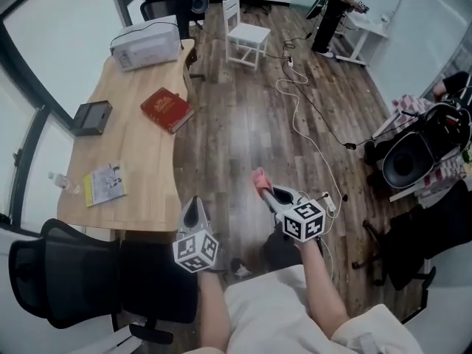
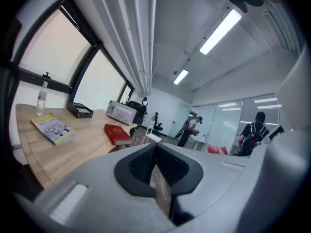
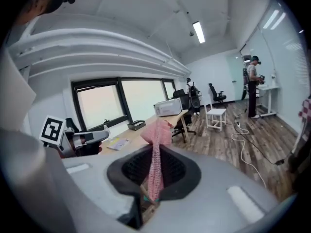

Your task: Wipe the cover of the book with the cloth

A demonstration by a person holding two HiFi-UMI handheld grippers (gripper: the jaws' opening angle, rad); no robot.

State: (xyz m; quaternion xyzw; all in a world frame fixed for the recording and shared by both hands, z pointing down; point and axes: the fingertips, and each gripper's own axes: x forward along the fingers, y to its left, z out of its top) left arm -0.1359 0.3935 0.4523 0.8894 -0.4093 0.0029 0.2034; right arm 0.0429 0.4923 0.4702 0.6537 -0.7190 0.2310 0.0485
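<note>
A red book (image 1: 167, 109) lies flat near the right edge of the wooden table (image 1: 140, 168); the left gripper view shows this red book (image 2: 117, 133) far ahead. My right gripper (image 1: 268, 193) hangs over the floor, away from the table, shut on a pink cloth (image 1: 260, 178). In the right gripper view the pink cloth (image 3: 157, 152) stands up between the closed jaws. My left gripper (image 1: 193, 212) is by the table's near right corner, shut with nothing in it.
On the table lie a yellow booklet (image 1: 105, 184), a black box (image 1: 93, 117), a grey printer (image 1: 145, 44) and a water bottle (image 1: 62, 182). A black office chair (image 1: 96, 282) stands below. A white stool (image 1: 248, 41), a floor cable (image 1: 310, 124) and a standing person (image 1: 335, 9) are beyond.
</note>
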